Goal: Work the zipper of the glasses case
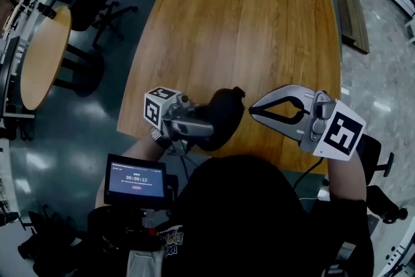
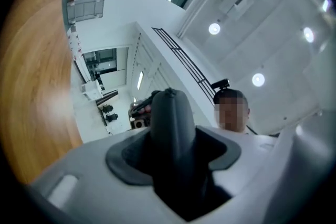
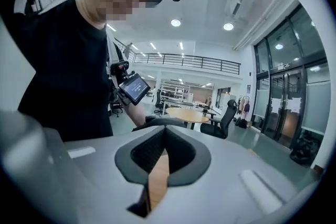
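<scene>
Both tongs are clenched: the left gripper (image 1: 206,126) grips the dark glasses case (image 1: 224,115) at frame centre, likely light and stiff-shelled; the right gripper (image 1: 253,111), empty beside it, should pinch the small zipper pull.

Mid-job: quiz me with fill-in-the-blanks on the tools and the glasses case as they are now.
1. The left tool grips the glasses case, whose colour is ____.
2. The right tool has its jaws ____, with nothing between them.
3. The table is made of ____.
Missing words: black; shut; wood.
</scene>
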Demonstrator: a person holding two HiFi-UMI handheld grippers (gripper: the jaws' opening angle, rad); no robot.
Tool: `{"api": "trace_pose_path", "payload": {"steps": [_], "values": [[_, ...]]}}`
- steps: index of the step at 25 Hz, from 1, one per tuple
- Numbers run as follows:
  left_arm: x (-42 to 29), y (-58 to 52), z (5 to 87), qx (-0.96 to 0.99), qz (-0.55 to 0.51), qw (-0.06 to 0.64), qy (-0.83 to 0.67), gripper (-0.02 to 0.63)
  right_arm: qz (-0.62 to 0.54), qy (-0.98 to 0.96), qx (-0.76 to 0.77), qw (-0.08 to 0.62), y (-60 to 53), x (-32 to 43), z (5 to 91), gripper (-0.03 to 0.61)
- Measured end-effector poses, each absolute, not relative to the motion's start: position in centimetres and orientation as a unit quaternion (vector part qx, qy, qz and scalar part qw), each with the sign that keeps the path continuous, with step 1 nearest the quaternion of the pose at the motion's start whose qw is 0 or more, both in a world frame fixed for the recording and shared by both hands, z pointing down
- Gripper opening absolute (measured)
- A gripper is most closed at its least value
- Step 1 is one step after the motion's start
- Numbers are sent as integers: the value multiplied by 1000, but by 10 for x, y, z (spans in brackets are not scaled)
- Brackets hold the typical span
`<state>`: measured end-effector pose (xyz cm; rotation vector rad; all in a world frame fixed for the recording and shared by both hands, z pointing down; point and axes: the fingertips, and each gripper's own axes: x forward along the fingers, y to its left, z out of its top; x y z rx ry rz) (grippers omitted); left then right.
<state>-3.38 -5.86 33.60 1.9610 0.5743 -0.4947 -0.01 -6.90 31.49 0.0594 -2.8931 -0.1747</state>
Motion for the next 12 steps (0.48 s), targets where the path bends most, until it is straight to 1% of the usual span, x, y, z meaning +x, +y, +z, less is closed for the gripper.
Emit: {"api": "trace_pose_path", "payload": {"steps": [5,10,12], "values": [[-34,-62,324,824,-244,465,215,258,-65,-993,30,96,-62,-1,306,6],[-29,-70,310,828,-270,449,200,257,-89,-991,43,93,-49,2,307,6],[-33,-79,303,823,-296,448,187,258,-100,-989,51,98,-44,-5,313,8]]}}
